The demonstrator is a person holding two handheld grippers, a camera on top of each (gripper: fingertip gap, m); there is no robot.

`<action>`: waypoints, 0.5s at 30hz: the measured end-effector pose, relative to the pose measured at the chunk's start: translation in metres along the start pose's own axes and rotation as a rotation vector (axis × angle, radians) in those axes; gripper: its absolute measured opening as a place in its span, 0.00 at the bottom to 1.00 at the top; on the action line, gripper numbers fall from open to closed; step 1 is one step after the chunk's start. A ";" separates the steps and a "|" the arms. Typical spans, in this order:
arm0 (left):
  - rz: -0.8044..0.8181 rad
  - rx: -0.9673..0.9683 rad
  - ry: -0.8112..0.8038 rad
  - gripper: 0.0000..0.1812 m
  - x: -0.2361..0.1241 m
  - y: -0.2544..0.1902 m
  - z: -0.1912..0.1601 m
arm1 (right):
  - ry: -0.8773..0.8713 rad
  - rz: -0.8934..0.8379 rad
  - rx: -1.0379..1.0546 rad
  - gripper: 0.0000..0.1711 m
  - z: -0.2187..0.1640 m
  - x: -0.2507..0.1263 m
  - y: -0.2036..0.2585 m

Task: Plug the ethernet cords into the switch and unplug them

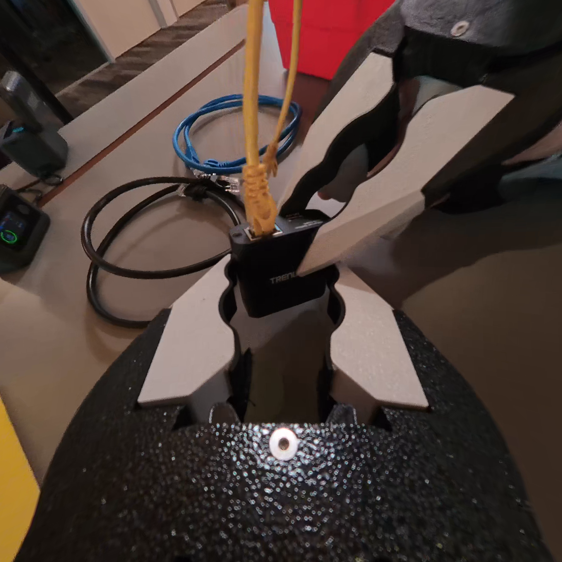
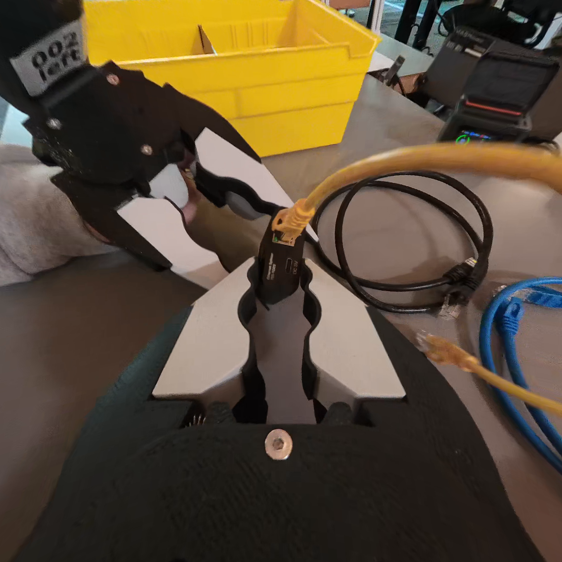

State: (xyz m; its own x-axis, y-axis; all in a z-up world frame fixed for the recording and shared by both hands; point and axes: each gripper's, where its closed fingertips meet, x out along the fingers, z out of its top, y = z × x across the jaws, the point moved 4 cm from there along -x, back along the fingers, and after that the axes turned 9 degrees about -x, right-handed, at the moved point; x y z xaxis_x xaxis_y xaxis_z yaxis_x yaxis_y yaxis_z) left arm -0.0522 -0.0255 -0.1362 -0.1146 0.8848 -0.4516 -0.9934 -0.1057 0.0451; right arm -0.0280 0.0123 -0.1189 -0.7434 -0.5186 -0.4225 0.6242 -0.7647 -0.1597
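Pinched from two sides: left gripper (image 1: 281,292) clamped across the lower body of the switch (image 1: 275,267), right gripper (image 2: 279,281) closed on its narrow edge, each pair of fingers pressed against the black casing. Held upright and seemingly just above the worktop (image 1: 45,319), ports upward; whether resting on it, impossible to tell.

Seated in one port, the plug of the yellow cord (image 1: 258,200), its cable rising out of frame; free end (image 2: 438,346) dangling near the right gripper. Coiled beyond the switch, toward the far edge of the worktop: black cord (image 1: 127,237), then blue cord (image 1: 231,133), both unplugged.

Probably light and rigid, that casing, smooth plastic and inclined to slip or twist under a pull on the plug; best gripped across the flat faces, low, clear of the ports. Cords limp yet springy, hard to aim by the cable alone; better taken at the stiff boot just behind the connector. Latch tabs likely brittle, needing a squeeze before any pull.

Only in the left wrist view: the broad front face of the switch and a red box (image 1: 319,36) beyond the far edge. Only in the right wrist view: the side face with a small power socket, a green port light beside the seated plug, a yellow bin (image 2: 273,91) behind, and a grey sleeve (image 2: 36,219) on the worktop.
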 end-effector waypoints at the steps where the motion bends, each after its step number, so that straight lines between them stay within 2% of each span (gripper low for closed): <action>1: -0.010 0.022 -0.012 0.30 -0.001 -0.001 0.000 | 0.005 0.006 -0.009 0.14 -0.001 -0.001 0.000; 3: -0.035 0.051 -0.057 0.29 -0.005 -0.002 0.003 | -0.016 0.051 -0.002 0.13 0.002 -0.005 0.001; 4: -0.043 0.067 -0.097 0.33 -0.009 -0.004 0.008 | -0.028 0.088 0.010 0.13 0.004 -0.009 0.003; 6: -0.029 0.129 -0.220 0.50 -0.019 -0.006 0.021 | -0.061 0.188 0.036 0.13 0.008 -0.017 0.008; 7: -0.013 0.179 -0.269 0.53 -0.025 -0.008 0.026 | -0.074 0.257 0.059 0.13 0.010 -0.022 0.012; 11: 0.049 0.467 -0.388 0.65 -0.040 -0.026 0.035 | -0.088 0.517 0.239 0.13 0.005 -0.037 0.025; 13: 0.059 0.606 -0.394 0.70 -0.043 -0.039 0.033 | -0.082 0.581 0.313 0.13 0.001 -0.037 0.026; 15: 0.079 0.743 -0.378 0.71 -0.046 -0.047 0.027 | -0.086 0.598 0.392 0.13 0.000 -0.037 0.022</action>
State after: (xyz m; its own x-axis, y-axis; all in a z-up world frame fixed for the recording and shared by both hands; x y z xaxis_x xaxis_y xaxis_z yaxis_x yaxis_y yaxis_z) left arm -0.0004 -0.0486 -0.0934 -0.0475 0.9939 -0.0993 -0.7134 0.0359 0.6999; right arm 0.0135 0.0150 -0.1071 -0.3278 -0.9073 -0.2633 0.8103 -0.4133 0.4154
